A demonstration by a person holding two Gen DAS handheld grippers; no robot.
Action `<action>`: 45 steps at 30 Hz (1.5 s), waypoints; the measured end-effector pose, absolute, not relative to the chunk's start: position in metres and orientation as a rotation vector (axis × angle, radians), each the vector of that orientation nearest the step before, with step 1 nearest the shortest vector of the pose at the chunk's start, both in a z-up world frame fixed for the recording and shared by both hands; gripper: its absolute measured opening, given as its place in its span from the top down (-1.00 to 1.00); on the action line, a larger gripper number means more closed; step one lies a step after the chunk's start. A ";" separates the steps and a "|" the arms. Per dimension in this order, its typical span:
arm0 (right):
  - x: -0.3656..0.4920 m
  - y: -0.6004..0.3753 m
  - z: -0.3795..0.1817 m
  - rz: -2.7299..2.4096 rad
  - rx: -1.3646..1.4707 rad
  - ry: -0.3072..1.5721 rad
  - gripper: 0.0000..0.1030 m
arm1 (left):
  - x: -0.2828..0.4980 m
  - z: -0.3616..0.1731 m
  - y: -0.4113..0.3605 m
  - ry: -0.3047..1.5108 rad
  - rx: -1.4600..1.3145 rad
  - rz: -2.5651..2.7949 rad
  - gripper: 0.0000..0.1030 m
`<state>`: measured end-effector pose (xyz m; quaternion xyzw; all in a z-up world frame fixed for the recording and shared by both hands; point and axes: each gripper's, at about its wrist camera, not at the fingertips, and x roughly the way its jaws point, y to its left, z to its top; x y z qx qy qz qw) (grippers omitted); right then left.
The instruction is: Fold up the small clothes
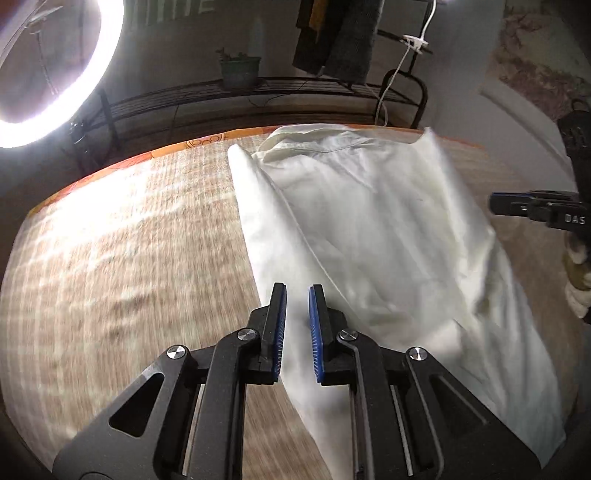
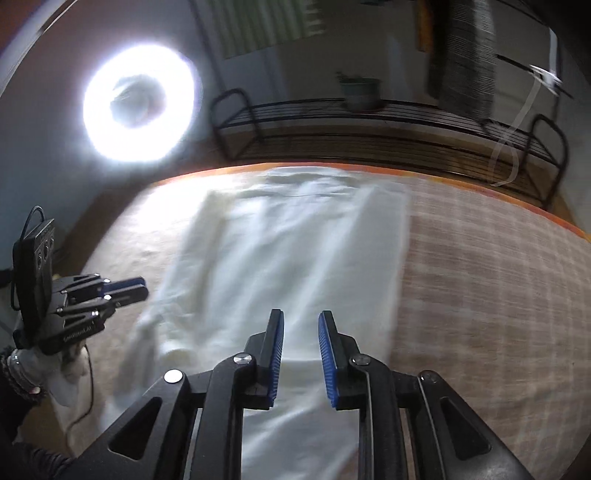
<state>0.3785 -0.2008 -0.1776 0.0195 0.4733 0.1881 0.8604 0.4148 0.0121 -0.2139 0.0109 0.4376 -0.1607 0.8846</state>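
Note:
A white shirt (image 1: 369, 229) lies on the table with its sides folded inward, collar toward the far edge; it also shows in the right wrist view (image 2: 288, 251). My left gripper (image 1: 297, 291) is open and empty, hovering over the shirt's near left edge. It shows from the side in the right wrist view (image 2: 142, 288). My right gripper (image 2: 301, 317) is open and empty above the shirt's near middle. It shows at the right in the left wrist view (image 1: 493, 205).
The table has a checked brown cloth (image 1: 129, 240) with an orange border (image 2: 480, 188). Behind it stand a black metal rack (image 1: 258, 96) with a potted plant (image 1: 240, 68), hanging clothes (image 1: 340, 33) and a bright ring light (image 2: 138, 101).

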 end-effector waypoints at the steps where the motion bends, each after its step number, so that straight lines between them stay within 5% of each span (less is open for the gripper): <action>1: 0.385 -0.209 -0.183 0.380 0.059 1.000 0.64 | 0.426 -0.219 0.012 0.915 0.020 -0.327 0.79; 16: 0.473 -0.212 -0.228 0.334 0.065 1.041 0.64 | 0.504 -0.216 0.011 0.899 -0.003 -0.305 0.69; 29: 0.434 -0.254 -0.194 0.486 0.284 1.009 0.42 | 0.492 -0.203 0.046 0.881 -0.040 -0.281 0.57; 35: 0.401 -0.186 -0.188 0.754 0.296 1.067 0.06 | 0.501 -0.211 0.025 0.900 0.012 -0.308 0.57; 39: 0.386 -0.129 -0.203 0.836 0.186 1.145 0.05 | 0.499 -0.212 0.028 0.897 -0.007 -0.304 0.57; 41: 0.384 -0.107 -0.219 0.832 0.132 1.199 0.09 | 0.498 -0.212 0.031 0.898 0.000 -0.300 0.57; 43: 0.384 -0.096 -0.231 0.833 0.110 1.235 0.71 | 0.495 -0.211 0.034 0.892 0.015 -0.291 0.57; 45: 0.383 -0.091 -0.235 0.825 0.089 1.236 0.92 | 0.494 -0.208 0.037 0.877 0.019 -0.280 0.57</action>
